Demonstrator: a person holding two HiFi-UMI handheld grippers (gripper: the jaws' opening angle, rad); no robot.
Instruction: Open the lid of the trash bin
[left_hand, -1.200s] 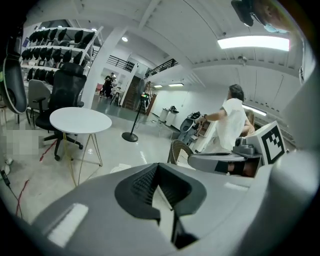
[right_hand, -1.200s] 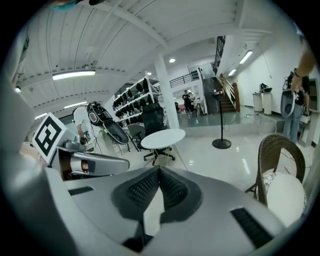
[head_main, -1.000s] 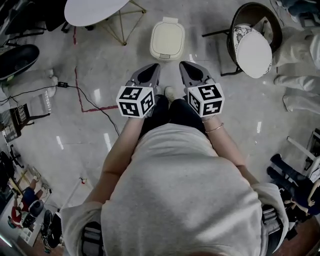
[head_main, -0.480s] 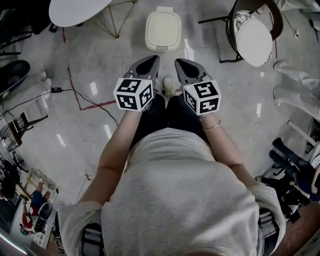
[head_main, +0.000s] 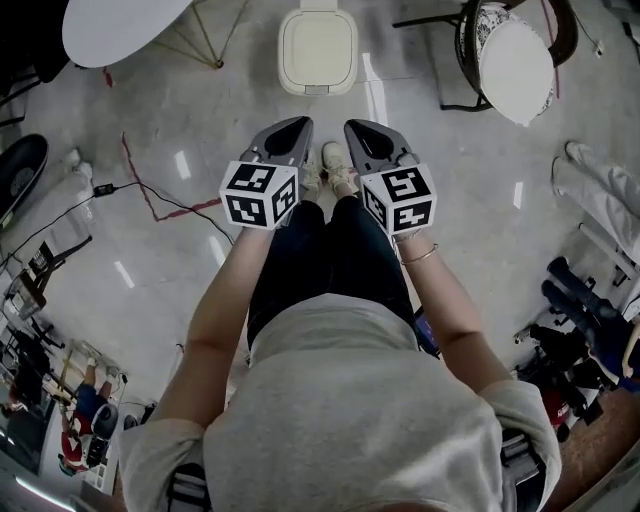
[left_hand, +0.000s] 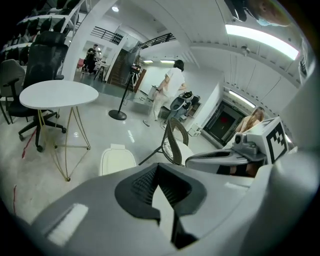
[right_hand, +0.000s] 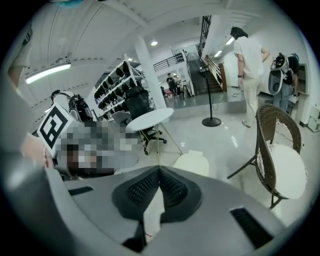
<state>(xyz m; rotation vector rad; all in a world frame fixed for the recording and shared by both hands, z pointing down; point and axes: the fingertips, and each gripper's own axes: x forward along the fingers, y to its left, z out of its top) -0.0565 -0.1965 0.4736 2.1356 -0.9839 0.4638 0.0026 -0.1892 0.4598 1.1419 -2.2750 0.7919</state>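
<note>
The cream trash bin stands on the floor ahead of me with its lid down. It also shows in the left gripper view and, beyond the jaws, in the right gripper view. My left gripper and right gripper are held side by side at waist height, pointing at the bin but well short of it. Both are shut with nothing between the jaws, whose tips meet in the left gripper view and the right gripper view. My shoes show below the grippers.
A round white table on thin gold legs stands left of the bin. A wicker chair with a white cushion is to its right. A black cable and red tape cross the floor at left. A person stands far off.
The bin now sits higher and slightly further left in the head view, and my legs and shoes have come into sight. Both grippers stay side by side and shut.
</note>
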